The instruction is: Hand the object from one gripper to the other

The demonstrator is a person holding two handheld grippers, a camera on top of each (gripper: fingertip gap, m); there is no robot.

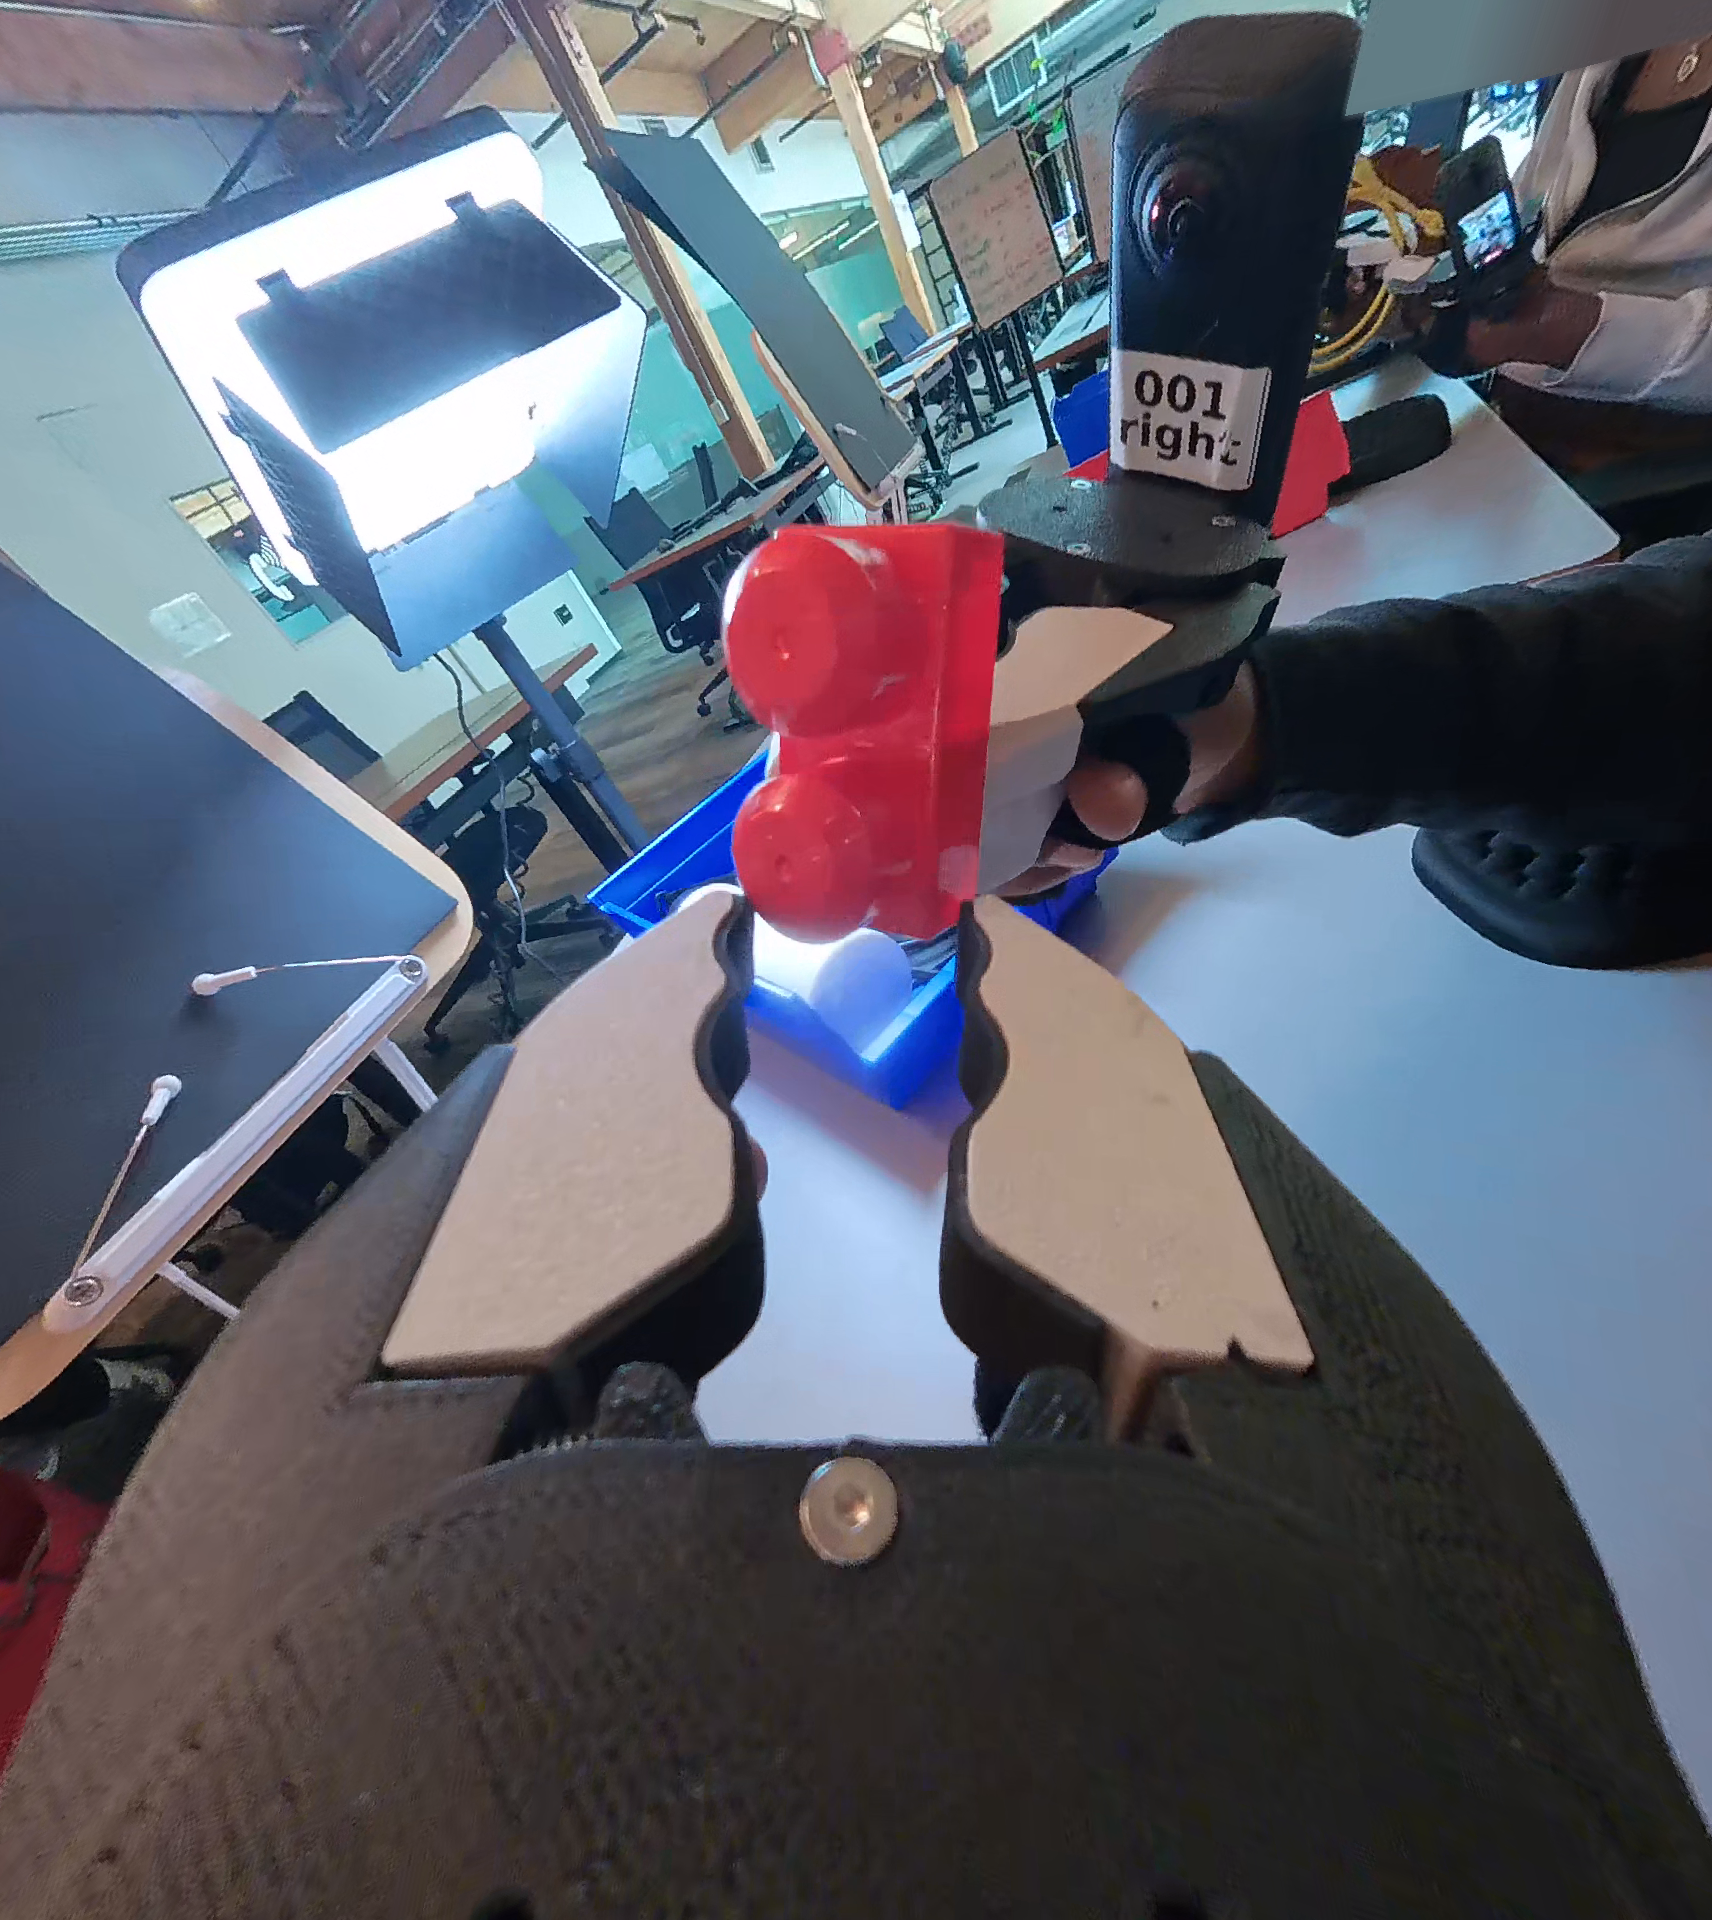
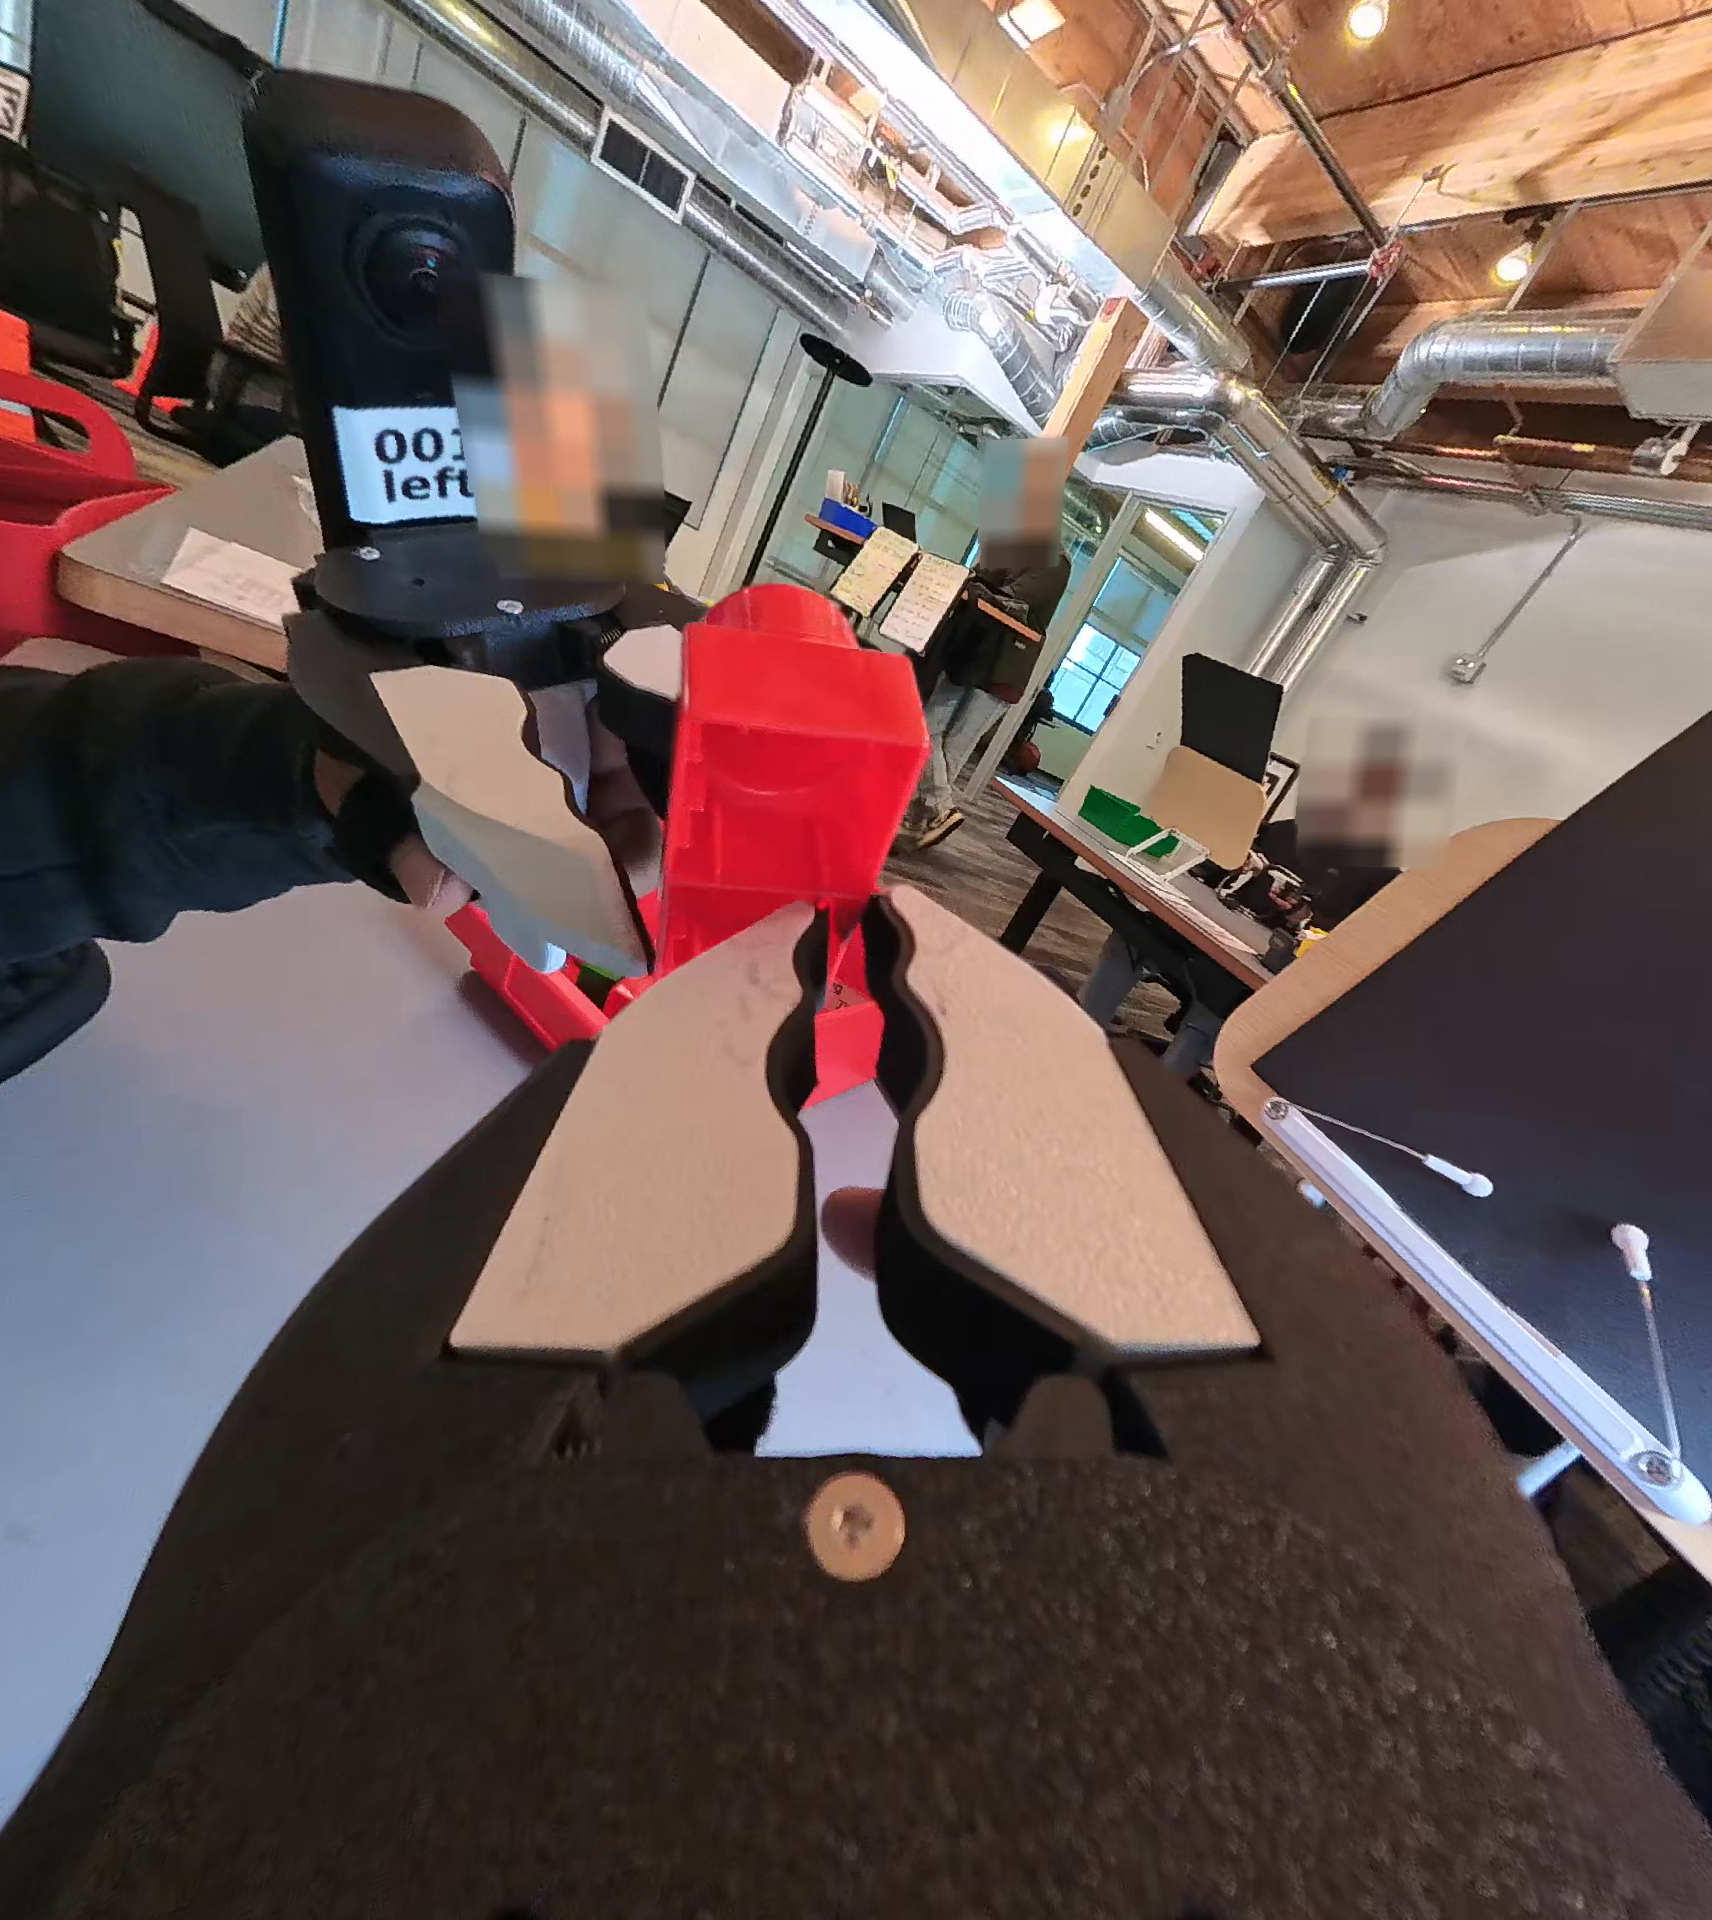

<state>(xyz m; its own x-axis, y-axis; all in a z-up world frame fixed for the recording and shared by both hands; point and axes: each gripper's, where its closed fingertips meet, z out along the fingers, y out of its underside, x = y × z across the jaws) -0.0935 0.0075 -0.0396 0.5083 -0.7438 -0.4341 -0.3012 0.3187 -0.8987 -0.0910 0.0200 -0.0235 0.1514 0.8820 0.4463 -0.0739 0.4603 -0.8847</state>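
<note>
We see the red block (image 1: pixel 862 727) pinched in our right gripper (image 2: pixel 841 914), its grip hidden in the left view; our left gripper (image 1: pixel 852 914) gapes just beside it. Behind the block, a blue bin (image 1: pixel 893 1049) holds a white piece (image 1: pixel 862 971).

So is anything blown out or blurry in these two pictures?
Left wrist view: the studio light panel is blown out to white, and the red two-stud plastic brick looks slightly smeared. Right wrist view: evenly lit, brick sharp, straight lines bowed by the wide lens.
</note>
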